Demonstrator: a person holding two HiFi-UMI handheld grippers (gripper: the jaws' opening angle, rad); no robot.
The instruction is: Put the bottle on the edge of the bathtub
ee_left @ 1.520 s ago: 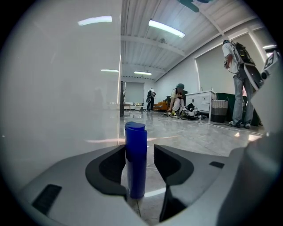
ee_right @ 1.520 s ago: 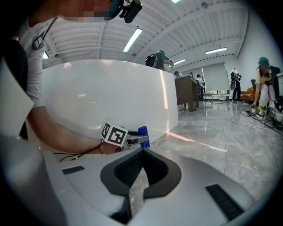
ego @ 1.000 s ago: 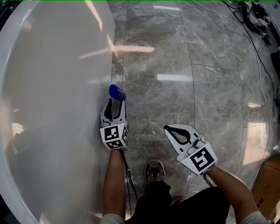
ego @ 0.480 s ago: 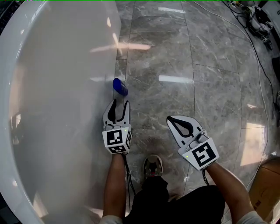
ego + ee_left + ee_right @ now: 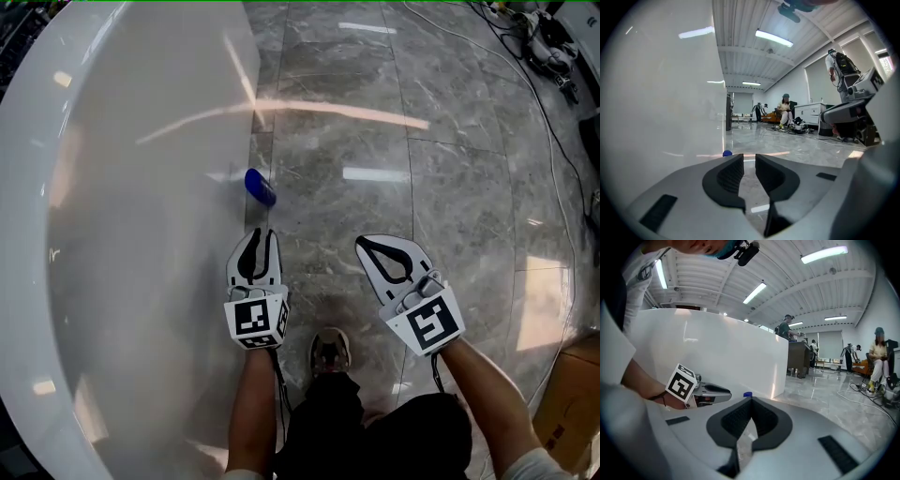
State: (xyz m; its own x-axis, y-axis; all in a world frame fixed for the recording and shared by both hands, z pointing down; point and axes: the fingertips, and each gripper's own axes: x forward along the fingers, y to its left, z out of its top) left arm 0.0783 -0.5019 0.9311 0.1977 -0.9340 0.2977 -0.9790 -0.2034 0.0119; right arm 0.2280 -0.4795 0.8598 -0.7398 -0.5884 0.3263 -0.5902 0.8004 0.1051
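Observation:
A bottle with a blue cap [image 5: 260,186] sits on the grey marble floor, right against the outer wall of the white bathtub [image 5: 131,244]. It shows small in the left gripper view as the blue cap [image 5: 727,153] and in the right gripper view as the blue cap [image 5: 747,393]. My left gripper [image 5: 260,234] hangs a short way back from the bottle. Its jaws are closing, a narrow gap is left, and nothing is between them. My right gripper [image 5: 368,247] hovers over the floor to the right, shut and empty.
Cables [image 5: 553,56] trail across the floor at the far right. A cardboard box [image 5: 577,394] stands at the lower right. The person's shoe [image 5: 330,352] is between the two arms. People sit far off in the room [image 5: 785,112].
My left gripper has drawn back from the bottle toward the person, and its jaws have narrowed. The bottle stays by the tub wall. The right gripper has barely moved.

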